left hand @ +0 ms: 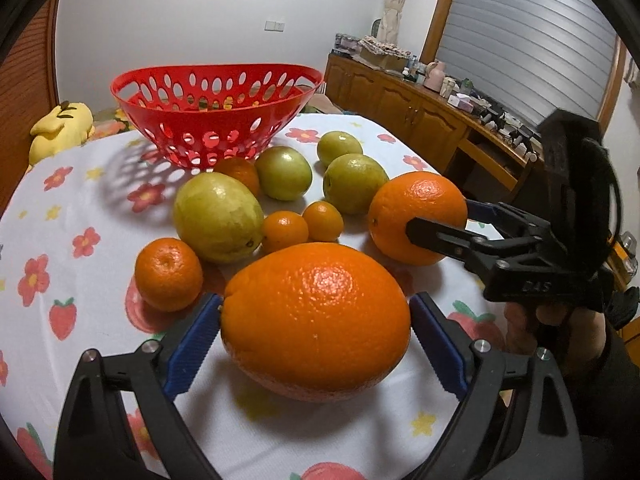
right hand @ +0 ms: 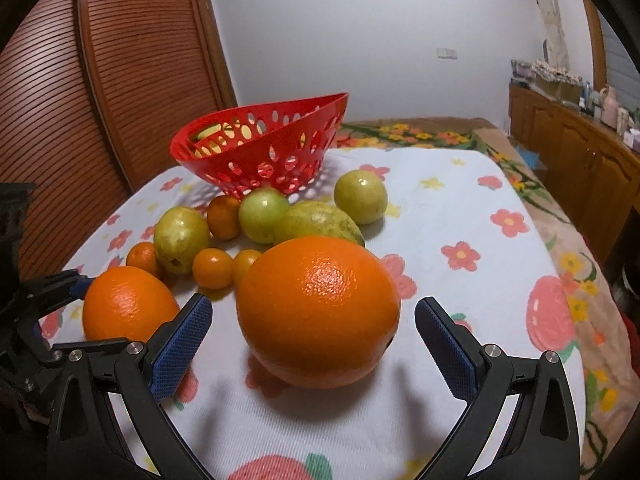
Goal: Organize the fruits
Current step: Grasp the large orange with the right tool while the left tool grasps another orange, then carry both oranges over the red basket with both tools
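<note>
Cloth [left hand: 80, 184]: flower print, carrying all the loose fruit.
Basket [left hand: 216, 70]: red, perforated, standing at the far side behind the fruit; contents not readable through the holes.
Left gripper [left hand: 316, 304]: fingers sitting apart at either flank of the left orange [left hand: 316, 336], pad tips at its skin; cannot tell whether they are pressing yet.
Right gripper [right hand: 312, 304]: fingers standing wide, bracketing the right orange [right hand: 318, 320] with a gap showing on both sides.
Oranges: both resting on the cloth, nearest the grippers, well short of the basket.
Other fruit: green fruits [left hand: 218, 216] and small oranges [left hand: 168, 274] lying clustered between the big oranges and the basket.
Step (judged): both hands are setting up a grasp, one orange each; nothing is lifting.
Next move (judged): close firmly across each orange's widest part, lift clear of the cluster, carry over the basket rim.
Risk (judged): round, smooth skin may be slipping out of a tip-only grip.
Writing: letters resembling "DAS" [left hand: 536, 286] on the right gripper's body; no fruit stickers showing.
</note>
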